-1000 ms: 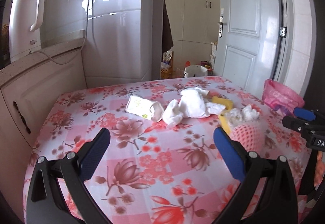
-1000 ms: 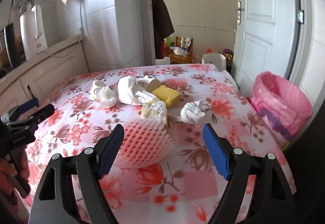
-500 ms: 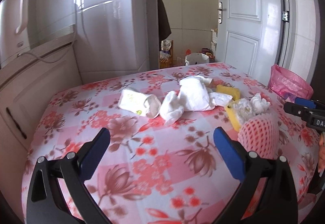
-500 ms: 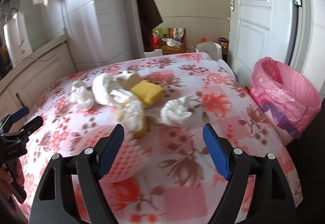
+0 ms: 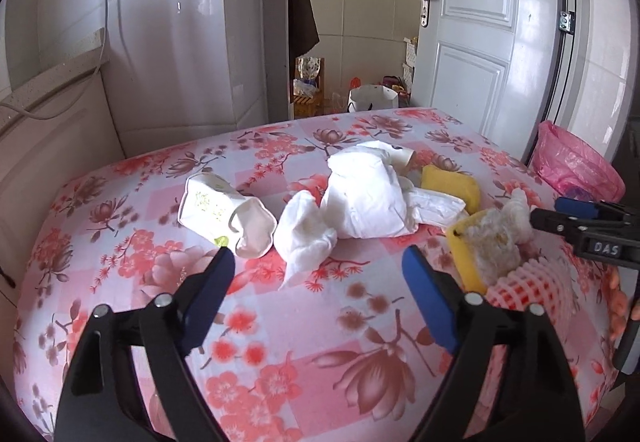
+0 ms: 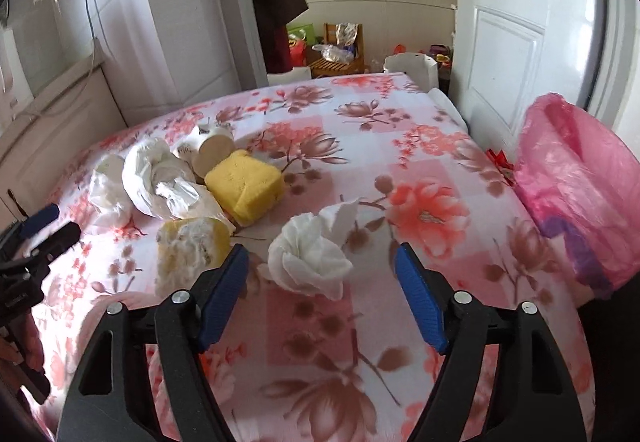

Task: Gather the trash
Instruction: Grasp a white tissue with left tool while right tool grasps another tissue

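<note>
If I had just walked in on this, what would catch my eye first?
Probably the heap of litter on the pink floral tablecloth: crumpled white tissue wads, a crushed white paper cup and a yellow sponge block, clustered mid-table. Next, the bin lined with a pink plastic bag at the table's right edge. Two blue-padded grippers, left and right, hover open, holding nothing.

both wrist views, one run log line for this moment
left gripper: open, closing, empty | right gripper: open, closing, tissue wad ahead | bin bag: right
</note>
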A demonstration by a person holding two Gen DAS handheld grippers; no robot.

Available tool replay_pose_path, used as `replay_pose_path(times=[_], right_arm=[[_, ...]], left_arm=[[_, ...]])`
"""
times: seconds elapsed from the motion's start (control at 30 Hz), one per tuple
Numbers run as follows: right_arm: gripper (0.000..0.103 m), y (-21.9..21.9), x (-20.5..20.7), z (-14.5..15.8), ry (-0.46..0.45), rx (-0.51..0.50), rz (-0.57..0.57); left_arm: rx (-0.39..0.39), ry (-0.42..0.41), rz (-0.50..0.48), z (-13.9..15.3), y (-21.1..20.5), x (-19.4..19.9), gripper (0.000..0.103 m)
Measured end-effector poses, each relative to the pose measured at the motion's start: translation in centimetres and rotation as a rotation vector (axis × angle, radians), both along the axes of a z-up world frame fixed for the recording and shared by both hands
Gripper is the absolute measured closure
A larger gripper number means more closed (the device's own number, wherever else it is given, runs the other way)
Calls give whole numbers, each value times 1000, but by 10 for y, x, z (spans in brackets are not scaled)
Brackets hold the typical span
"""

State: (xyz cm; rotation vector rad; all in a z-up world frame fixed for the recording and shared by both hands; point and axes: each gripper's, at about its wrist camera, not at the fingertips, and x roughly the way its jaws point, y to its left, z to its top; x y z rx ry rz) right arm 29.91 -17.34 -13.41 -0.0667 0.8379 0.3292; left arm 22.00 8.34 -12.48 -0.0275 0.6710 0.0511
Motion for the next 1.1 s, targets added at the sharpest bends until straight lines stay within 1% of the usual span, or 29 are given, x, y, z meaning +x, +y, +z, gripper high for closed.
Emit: replay_pose_path(times=[0.07,0.17,0.23,0.33,0.43,0.53,0.57,0.6,0.63,0.67,0.7,0.73,0.8,0.93,1.1], right_arm=[[38,2,8,-6,23,4,6],[51,4,13,-13,42,15,13],[61,7,12,-17,46,17,27],[68,8,8,-18,39,21,39],[70,6,2,-17,22,26,42],[70,-1,-2,-15,23,46,28],[70,-3,-3,-15,23,53,23],[70,-6,-5,-14,25,64,17],[70,-9,-7,-13,24,71,11],[70,-11,-8,-13,22,75,7],[70,-13,-10,-12,21,81,2],[70,-15,-14,-9,16,88,-1],[70,-18,-18,-6,7,92,-5],[70,-21,-30,4,-22,97,-3],[70,-23,-45,16,-60,108,-3]], left_arm=[[-3,15,5,-3,3,5,26],[-20,29,13,-6,6,13,31],[-30,33,15,-7,7,19,32],[-23,36,9,-7,5,31,37],[4,54,20,-10,3,45,38],[-6,76,28,-14,6,55,44],[-10,86,28,-16,7,59,47],[-11,94,26,-19,6,62,55],[-11,110,22,-22,5,65,59],[-6,120,23,-24,4,66,67],[-3,121,25,-26,4,66,72],[-5,115,25,-26,4,64,74],[-25,100,21,-25,4,57,82],[-17,76,13,-20,1,39,84],[-11,20,4,-9,-7,6,84]])
